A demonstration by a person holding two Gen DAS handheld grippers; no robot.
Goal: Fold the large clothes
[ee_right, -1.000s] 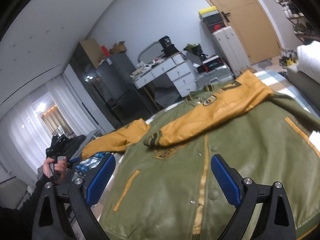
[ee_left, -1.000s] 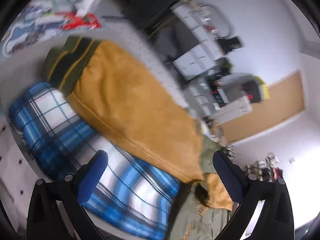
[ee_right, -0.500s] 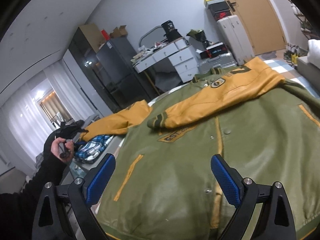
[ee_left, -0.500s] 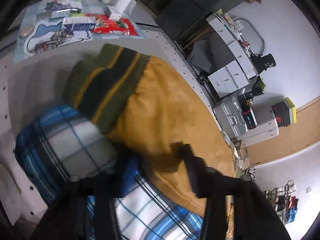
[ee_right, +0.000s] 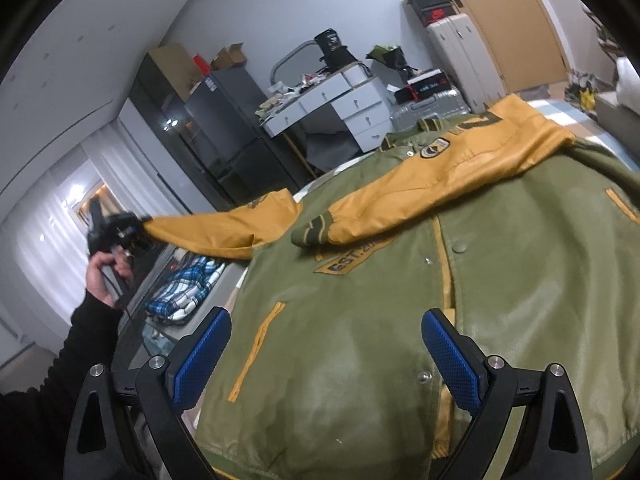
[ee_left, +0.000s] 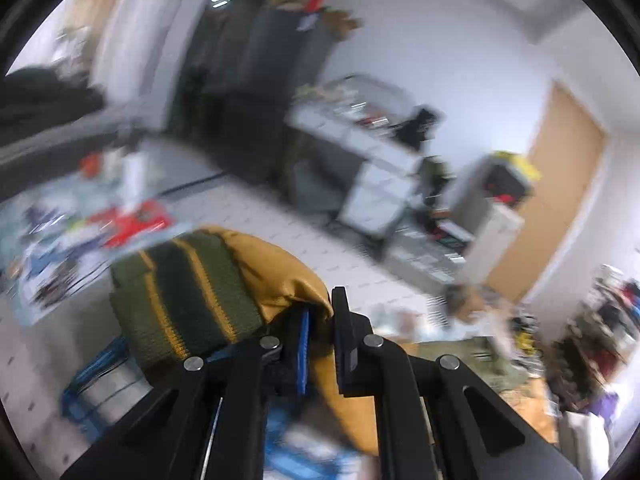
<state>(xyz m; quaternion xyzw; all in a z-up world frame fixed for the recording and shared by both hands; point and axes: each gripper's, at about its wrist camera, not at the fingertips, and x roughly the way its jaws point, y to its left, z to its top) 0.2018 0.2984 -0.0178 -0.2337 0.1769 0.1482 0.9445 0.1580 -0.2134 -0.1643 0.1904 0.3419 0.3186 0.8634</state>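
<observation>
**Jacket: left sleeve clamped, right gripper apart**

Left wrist view: The jacket sleeve, mustard yellow with a green striped cuff, occupies the lower centre of the frame. The left gripper has just been closing and is now clamped on the yellow sleeve fabric just behind the cuff. A blue plaid garment lies at lower left, beneath the sleeve. The background is blurred.

Right wrist view: The jacket, olive green, lies spread front-up across the centre and right of the frame. Its other sleeve is folded across the chest. The right gripper stands apart above the lower body of the jacket, nothing between its pads. At left centre, a hand holds the left gripper, with the yellow sleeve stretched to it.
</observation>
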